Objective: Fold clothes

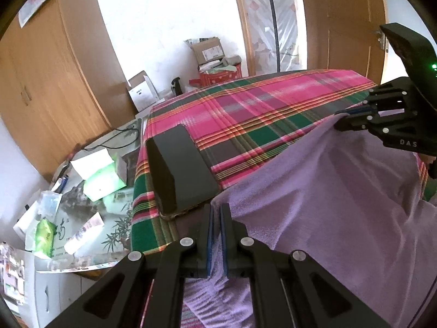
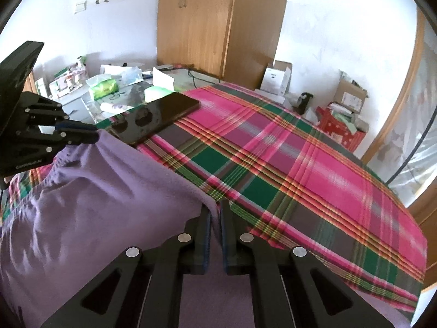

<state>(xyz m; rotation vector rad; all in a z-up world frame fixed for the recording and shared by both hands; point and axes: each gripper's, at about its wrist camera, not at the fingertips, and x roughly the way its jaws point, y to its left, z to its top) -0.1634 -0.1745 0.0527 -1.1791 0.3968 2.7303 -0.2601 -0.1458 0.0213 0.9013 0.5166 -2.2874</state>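
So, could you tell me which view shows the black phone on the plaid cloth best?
The left wrist view: the phone lies close and nearly whole. In the right wrist view, it sits farther off, its near end hidden by the purple garment.

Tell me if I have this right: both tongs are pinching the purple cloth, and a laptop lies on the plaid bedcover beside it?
Not a laptop: it is a black phone lying on the plaid bedcover, as the right wrist view shows. The rest holds: the left tongs and right tongs both pinch the purple cloth.

bright daylight, blown-out white walls [image 1: 164, 27], curved fisheye edges, dark corners
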